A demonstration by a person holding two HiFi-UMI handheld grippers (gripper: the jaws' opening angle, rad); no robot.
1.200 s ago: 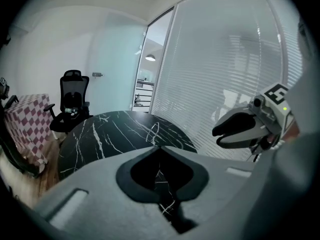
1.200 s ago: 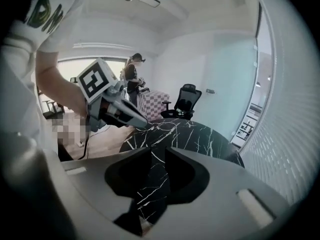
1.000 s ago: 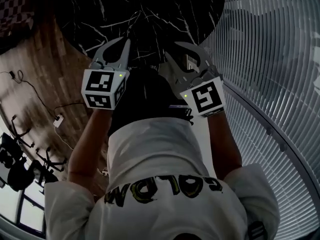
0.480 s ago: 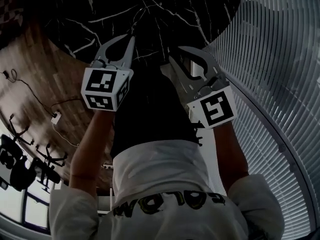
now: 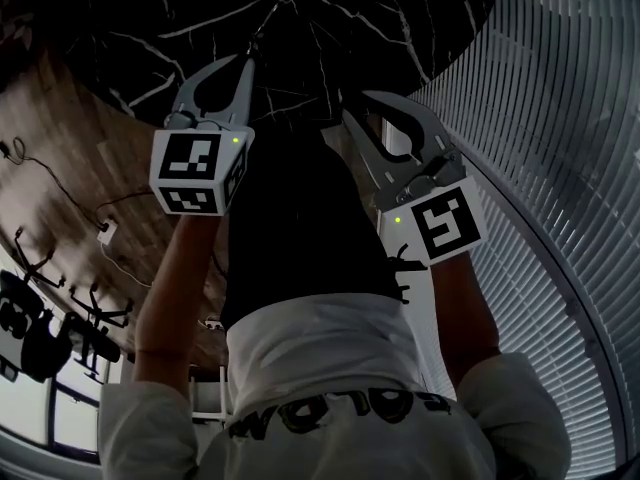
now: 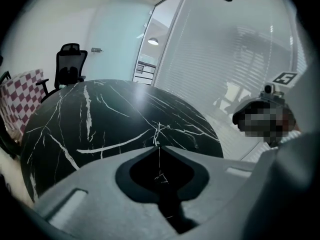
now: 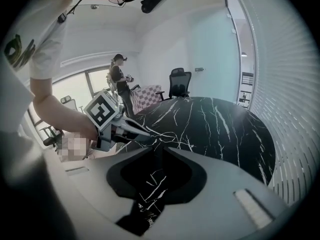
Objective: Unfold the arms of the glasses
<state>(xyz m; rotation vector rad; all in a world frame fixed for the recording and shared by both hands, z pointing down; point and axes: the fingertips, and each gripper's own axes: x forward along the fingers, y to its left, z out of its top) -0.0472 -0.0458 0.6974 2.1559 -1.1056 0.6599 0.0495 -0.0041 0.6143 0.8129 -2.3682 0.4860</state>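
No glasses show in any view. Both grippers hang over the near part of a round black marble table (image 5: 330,8) (image 6: 100,119) (image 7: 215,124). My left gripper (image 5: 245,63) (image 6: 159,147) is shut, its tips meeting with nothing between them. To its right, my right gripper (image 5: 357,106) (image 7: 162,146) is closing, with a narrow gap left at the tips and only bare tabletop seen through it. The right gripper view also shows the left gripper (image 7: 125,129) with its marker cube, held by a bare forearm. The person's dark trousers hide the table's near edge in the head view.
A black office chair (image 6: 67,64) (image 7: 179,81) stands beyond the table, with a checked chair (image 6: 20,94) beside it. A person (image 7: 120,79) stands at the back by the window. A glass wall with blinds (image 5: 560,118) runs along the right. Cables lie on the wooden floor (image 5: 70,168) at the left.
Both grippers have sunk toward the tabletop. The right gripper's jaws have narrowed and it has rolled a little. The left gripper stays shut.
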